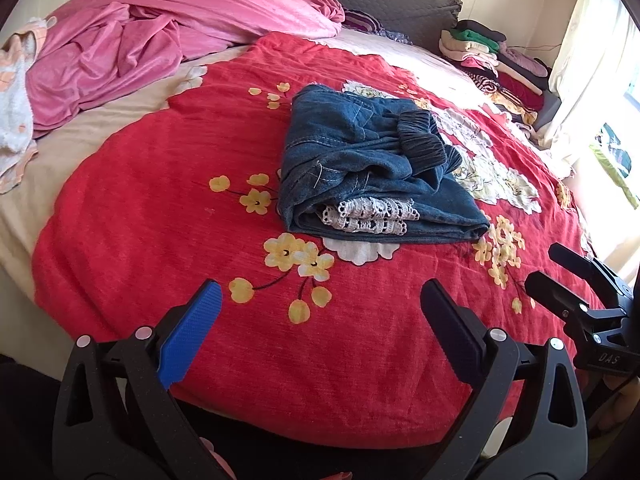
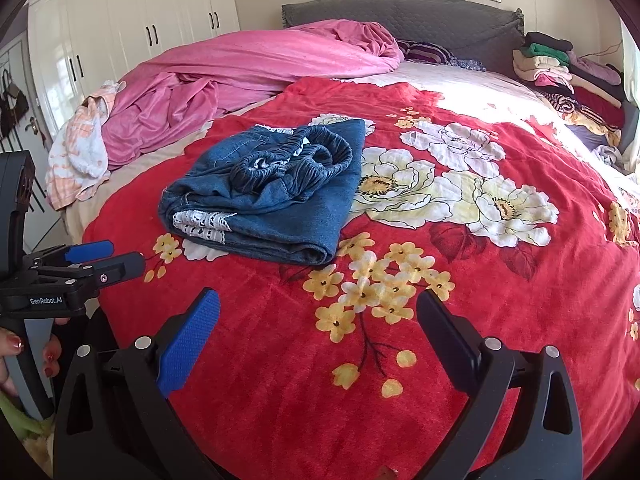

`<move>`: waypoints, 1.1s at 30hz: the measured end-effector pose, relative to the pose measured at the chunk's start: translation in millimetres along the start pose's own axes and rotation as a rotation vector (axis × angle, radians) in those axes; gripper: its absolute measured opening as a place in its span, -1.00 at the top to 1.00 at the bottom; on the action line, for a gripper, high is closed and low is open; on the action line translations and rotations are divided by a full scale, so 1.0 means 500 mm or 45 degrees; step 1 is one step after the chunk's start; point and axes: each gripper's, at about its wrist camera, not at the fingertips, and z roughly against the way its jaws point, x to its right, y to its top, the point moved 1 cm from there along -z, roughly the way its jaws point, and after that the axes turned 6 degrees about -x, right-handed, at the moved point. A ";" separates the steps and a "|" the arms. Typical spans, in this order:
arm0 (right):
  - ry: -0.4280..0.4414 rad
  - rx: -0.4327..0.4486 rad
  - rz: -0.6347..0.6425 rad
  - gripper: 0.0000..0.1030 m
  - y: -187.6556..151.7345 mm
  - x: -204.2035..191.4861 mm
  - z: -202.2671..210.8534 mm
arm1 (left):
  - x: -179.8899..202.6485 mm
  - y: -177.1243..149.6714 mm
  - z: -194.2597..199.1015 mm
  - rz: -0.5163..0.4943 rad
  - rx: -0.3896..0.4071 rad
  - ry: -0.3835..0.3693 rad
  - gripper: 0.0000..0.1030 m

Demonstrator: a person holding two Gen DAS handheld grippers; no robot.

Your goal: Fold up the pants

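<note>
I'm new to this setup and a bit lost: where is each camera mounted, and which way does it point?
Left wrist: sits on the left gripper, facing across the bed at the folded jeans; right gripper shows at the right.
Right wrist: sits on the right gripper, facing the same way; left gripper and a hand show.
Shared: jeans, red blanket, pink duvet.

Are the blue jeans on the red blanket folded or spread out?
Folded. The jeans lie as a compact layered bundle, lace hems tucked between layers, elastic waistband bunched on top.

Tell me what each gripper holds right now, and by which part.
Nothing is held. The left gripper and the right gripper are both open over the red blanket, short of the folded pants, touching none of it.
</note>
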 end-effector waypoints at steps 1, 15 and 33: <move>0.000 0.000 0.001 -0.91 0.000 0.000 0.000 | -0.001 0.001 0.001 0.001 0.000 0.000 -0.81; -0.001 0.000 0.002 -0.91 0.001 -0.001 0.000 | -0.004 0.002 0.003 0.005 -0.001 0.003 -0.81; -0.007 -0.005 -0.004 -0.91 0.001 -0.002 -0.001 | -0.006 0.003 0.006 0.008 -0.001 0.003 -0.81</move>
